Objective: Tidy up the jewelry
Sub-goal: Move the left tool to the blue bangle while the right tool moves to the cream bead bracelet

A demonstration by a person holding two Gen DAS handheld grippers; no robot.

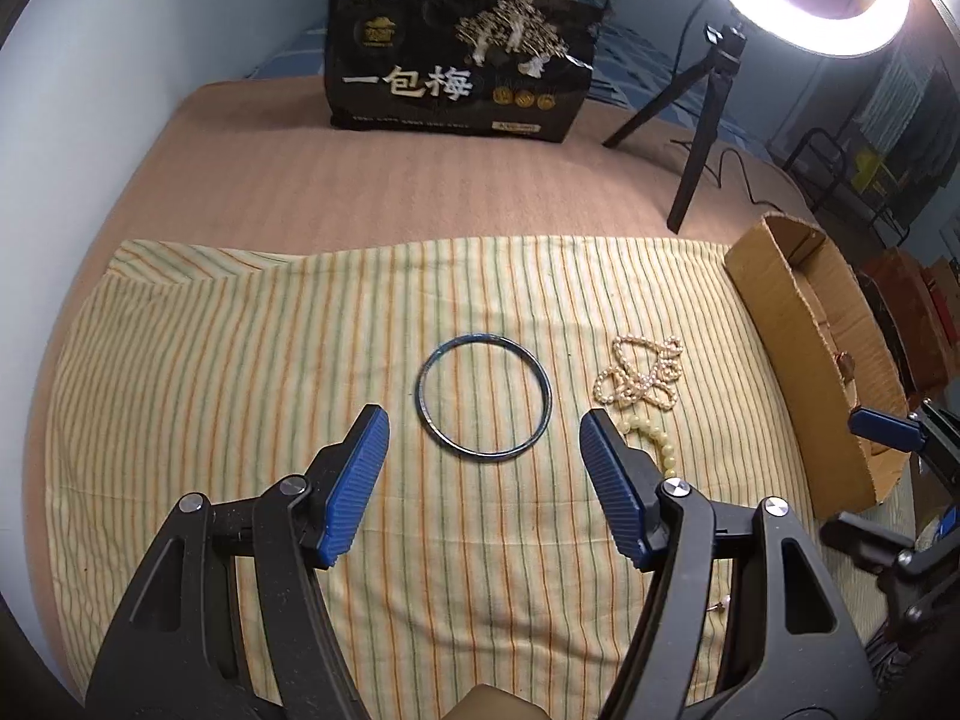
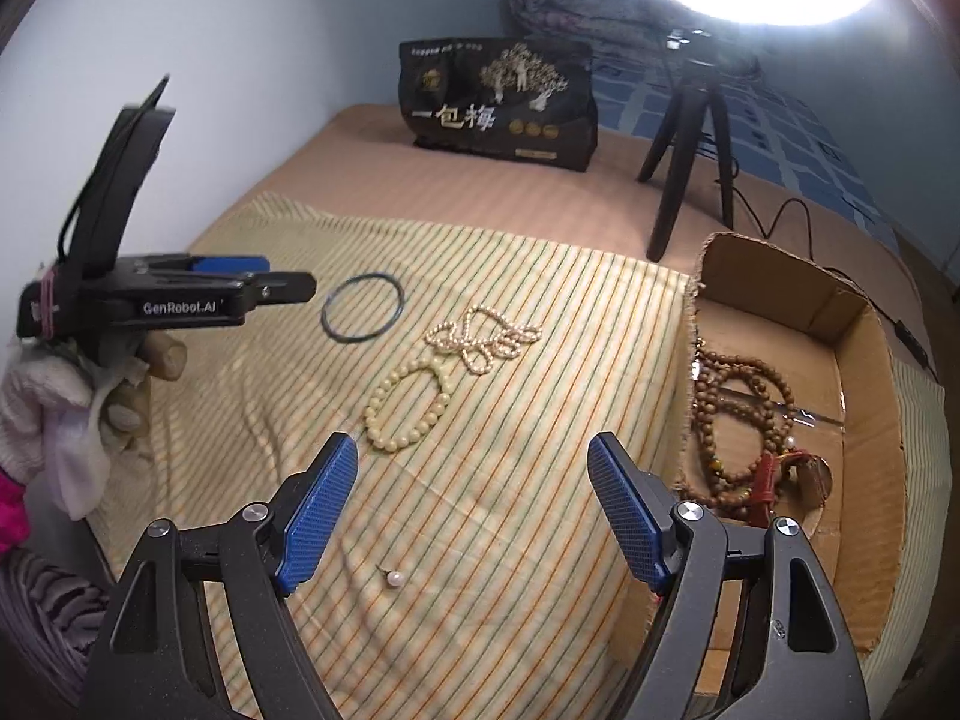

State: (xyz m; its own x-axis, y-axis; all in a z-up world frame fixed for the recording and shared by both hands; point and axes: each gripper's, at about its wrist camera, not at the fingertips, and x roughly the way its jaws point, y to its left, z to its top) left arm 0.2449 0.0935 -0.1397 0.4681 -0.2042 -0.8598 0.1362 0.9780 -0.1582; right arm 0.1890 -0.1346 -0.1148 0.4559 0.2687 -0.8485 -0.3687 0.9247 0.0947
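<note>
A: Left to right on the striped cloth [image 2: 252,276]?
B: The bangle [image 1: 483,396] lies flat, beyond the left tongs [image 1: 483,462], which gape wide with nothing in them. Then the pearl strand [image 1: 642,375], tangled, stretched crosswise.
A: And the bead bracelet [image 2: 408,405]?
B: An oval running toward the strand. The right tongs [image 2: 474,501], equally wide and bare, hang above a pearl stud [image 2: 393,577]; the cardboard box [image 2: 864,408] sits rightmost.

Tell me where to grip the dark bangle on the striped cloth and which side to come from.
Grip the bangle across its thin rim at the near arc, coming down from above with one finger inside the ring and one outside. It lies flat on the striped cloth, so there is no raised edge to pinch from the side. The left gripper is open just short of it; the pearl necklace lies clear to the right.
</note>
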